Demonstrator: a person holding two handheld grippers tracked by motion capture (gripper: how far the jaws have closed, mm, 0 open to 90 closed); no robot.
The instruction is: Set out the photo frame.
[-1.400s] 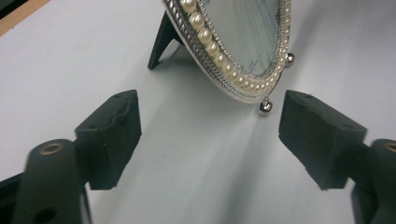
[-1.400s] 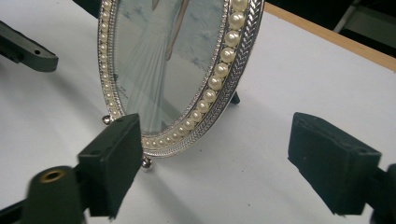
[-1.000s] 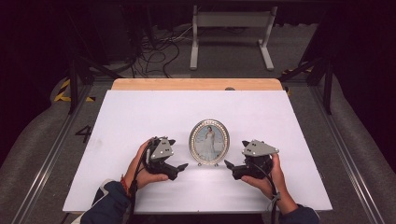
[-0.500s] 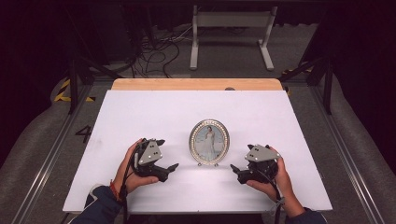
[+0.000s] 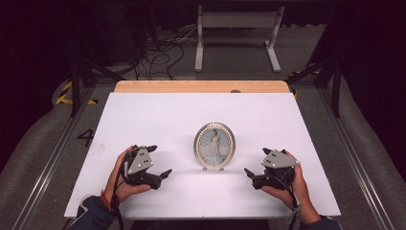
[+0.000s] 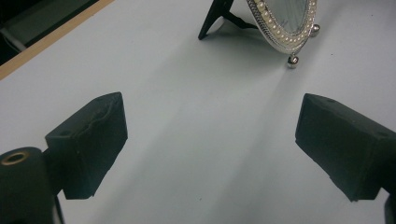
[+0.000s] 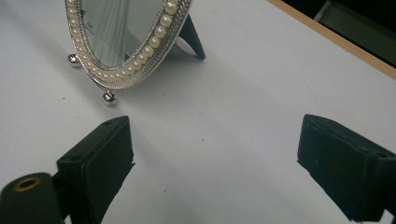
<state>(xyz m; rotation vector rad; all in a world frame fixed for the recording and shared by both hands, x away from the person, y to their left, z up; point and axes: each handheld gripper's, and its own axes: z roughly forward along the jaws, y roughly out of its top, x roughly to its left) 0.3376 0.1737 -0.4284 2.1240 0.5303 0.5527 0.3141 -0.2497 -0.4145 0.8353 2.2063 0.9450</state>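
The oval picture frame [image 5: 214,146] stands upright between the left gripper [image 5: 160,161] and right gripper [image 5: 256,164], touching neither. Both grippers sit low over the table [image 5: 158,115], jaws spread wide, empty, aimed inward.

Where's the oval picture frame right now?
In the high view, the oval picture frame stands upright mid-table between the left gripper and right gripper, touching neither.
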